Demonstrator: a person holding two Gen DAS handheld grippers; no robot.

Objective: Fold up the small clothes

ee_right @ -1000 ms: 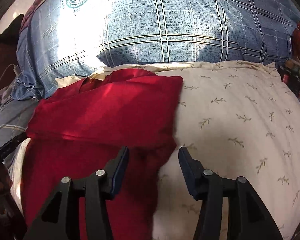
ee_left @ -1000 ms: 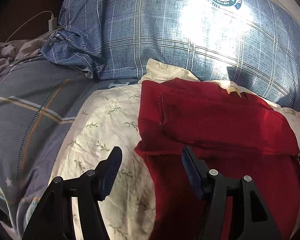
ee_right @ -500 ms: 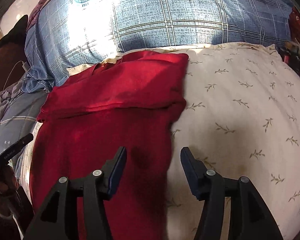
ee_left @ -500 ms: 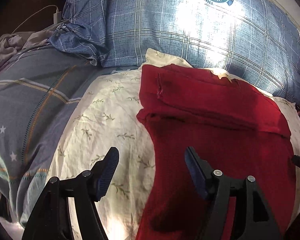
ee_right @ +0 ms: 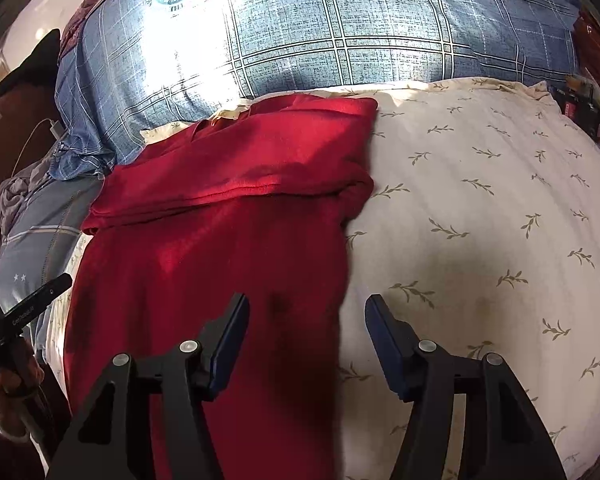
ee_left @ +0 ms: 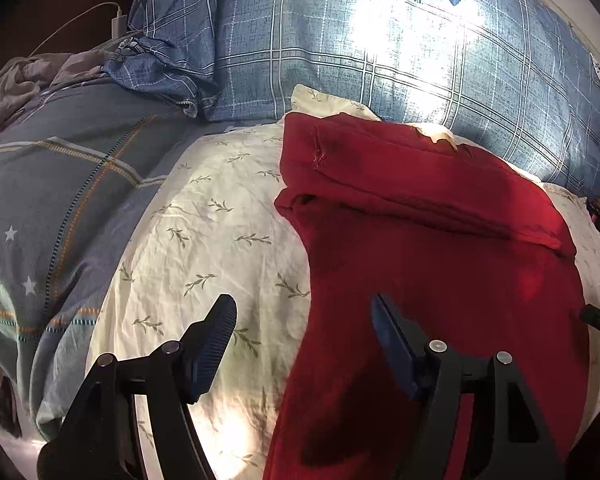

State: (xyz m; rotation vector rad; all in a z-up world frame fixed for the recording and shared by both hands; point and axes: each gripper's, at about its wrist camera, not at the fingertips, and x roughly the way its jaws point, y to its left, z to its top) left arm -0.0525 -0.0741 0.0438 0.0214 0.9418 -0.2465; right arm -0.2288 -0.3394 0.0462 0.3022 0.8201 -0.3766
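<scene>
Left wrist view: over the last second the view has drawn back toward the near edge of the bed, so more of the red garment (ee_left: 440,264) shows below its folded far part. The cloth itself lies as it did, with the far end doubled over into a band across the top. My reading is that the far fold is done and the hands are pulling back to reach the near hem for the next fold. The left gripper (ee_left: 304,332) has its fingers spread wide and holds nothing. Its left finger (ee_left: 214,336) hangs over the cream leaf-print sheet (ee_left: 204,248), while the right finger (ee_left: 392,344) hangs over the garment's left edge; whether either touches the cloth I cannot tell. A blue plaid pillow (ee_left: 380,60) lies just beyond the garment.

Right wrist view: the same retreat shows here, with a longer stretch of the red garment (ee_right: 220,248) now in sight. The right gripper (ee_right: 306,332) is also wide open and empty, straddling the garment's right edge, left finger (ee_right: 230,332) over red cloth, right finger (ee_right: 388,336) over the sheet (ee_right: 480,208). The left gripper's tip (ee_right: 36,300) shows at the far left, beside the garment.
</scene>
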